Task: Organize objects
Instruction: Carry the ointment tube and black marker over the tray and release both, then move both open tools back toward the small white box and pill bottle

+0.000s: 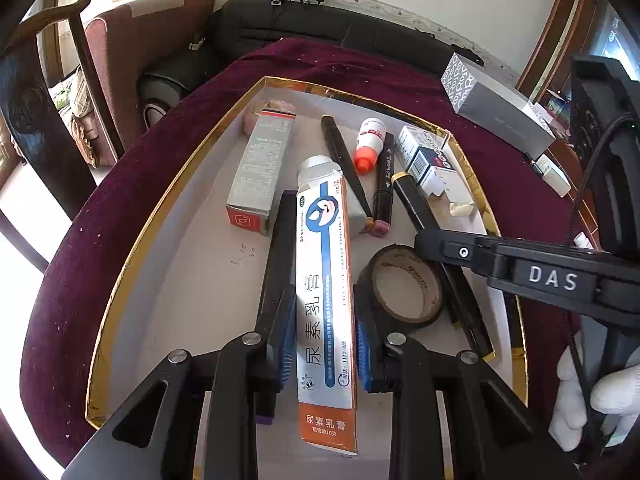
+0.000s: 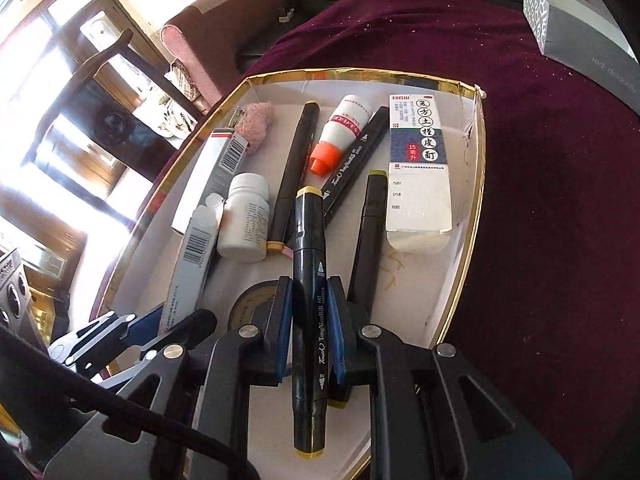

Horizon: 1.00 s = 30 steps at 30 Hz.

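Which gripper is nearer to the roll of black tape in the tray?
Left. The left gripper has one finger touching the roll of black tape; the right gripper hovers just above it.

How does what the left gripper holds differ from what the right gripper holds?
The left gripper holds a carton: flat-sided, white with blue print and an orange end. The right gripper holds a marker: round, slim, black with yellow ends. The carton fills a wider gap between the pads than the marker does. Both lie along the fingers, clamped near mid-length, above the gold-rimmed tray.
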Each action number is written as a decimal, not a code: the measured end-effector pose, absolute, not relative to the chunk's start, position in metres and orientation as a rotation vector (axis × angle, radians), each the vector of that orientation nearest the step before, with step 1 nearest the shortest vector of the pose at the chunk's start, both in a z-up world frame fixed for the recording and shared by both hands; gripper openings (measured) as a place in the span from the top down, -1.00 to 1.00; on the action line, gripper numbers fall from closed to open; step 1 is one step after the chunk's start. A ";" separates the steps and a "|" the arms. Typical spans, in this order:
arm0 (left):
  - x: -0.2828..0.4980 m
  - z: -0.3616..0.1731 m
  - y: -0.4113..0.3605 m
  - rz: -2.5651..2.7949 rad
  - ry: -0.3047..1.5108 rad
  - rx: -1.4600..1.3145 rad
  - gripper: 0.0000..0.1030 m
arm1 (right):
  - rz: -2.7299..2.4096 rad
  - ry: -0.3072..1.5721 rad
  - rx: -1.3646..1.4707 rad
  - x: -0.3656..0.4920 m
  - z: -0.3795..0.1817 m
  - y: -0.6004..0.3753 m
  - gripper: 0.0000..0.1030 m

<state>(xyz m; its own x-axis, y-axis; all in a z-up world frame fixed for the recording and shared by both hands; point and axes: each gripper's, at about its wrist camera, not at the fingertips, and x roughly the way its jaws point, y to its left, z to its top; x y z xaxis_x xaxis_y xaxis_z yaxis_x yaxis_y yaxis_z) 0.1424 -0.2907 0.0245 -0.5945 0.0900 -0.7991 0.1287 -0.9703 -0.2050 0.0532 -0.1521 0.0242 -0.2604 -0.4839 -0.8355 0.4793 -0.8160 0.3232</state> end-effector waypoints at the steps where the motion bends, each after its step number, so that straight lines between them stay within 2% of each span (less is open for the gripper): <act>1: 0.143 0.026 -0.291 -2.761 0.385 1.407 0.53 | -2.108 0.001 1.398 0.053 0.024 -0.153 0.71; 3: 0.146 0.032 -0.292 -2.769 0.399 1.400 0.43 | -2.118 0.012 1.395 0.054 0.026 -0.153 0.71; 7: 0.151 0.047 -0.294 -2.781 0.408 1.349 0.06 | -2.132 -0.012 1.387 0.054 0.031 -0.147 0.64; 11: 0.155 0.063 -0.296 -2.789 0.401 1.296 -0.09 | -2.140 -0.068 1.377 0.053 0.038 -0.139 0.51; 14: 0.157 0.072 -0.297 -2.784 0.404 1.275 -0.09 | -2.147 -0.106 1.353 0.054 0.047 -0.130 0.43; 16: 0.158 0.077 -0.297 -2.787 0.410 1.265 -0.10 | -2.161 -0.137 1.326 0.055 0.055 -0.120 0.27; 22: 0.158 0.105 -0.274 -2.873 0.421 1.230 -0.13 | -2.245 -0.203 1.221 0.062 0.077 -0.079 -0.03; 24: 0.155 0.117 -0.254 -2.931 0.385 1.214 -0.24 | -2.287 -0.228 1.199 0.063 0.081 -0.056 -0.06; 30: 0.139 0.120 -0.174 -3.079 0.235 1.332 -0.25 | -2.445 -0.385 1.210 0.067 0.082 0.050 -0.05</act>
<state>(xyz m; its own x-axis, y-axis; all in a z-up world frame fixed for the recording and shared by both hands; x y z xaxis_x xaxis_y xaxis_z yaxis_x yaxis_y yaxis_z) 0.1386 -0.1737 0.1201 -0.6657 0.2555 -0.7011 -0.1463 -0.9660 -0.2131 0.0671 0.0503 0.0820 -0.5544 -0.4531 -0.6981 0.2165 -0.8884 0.4047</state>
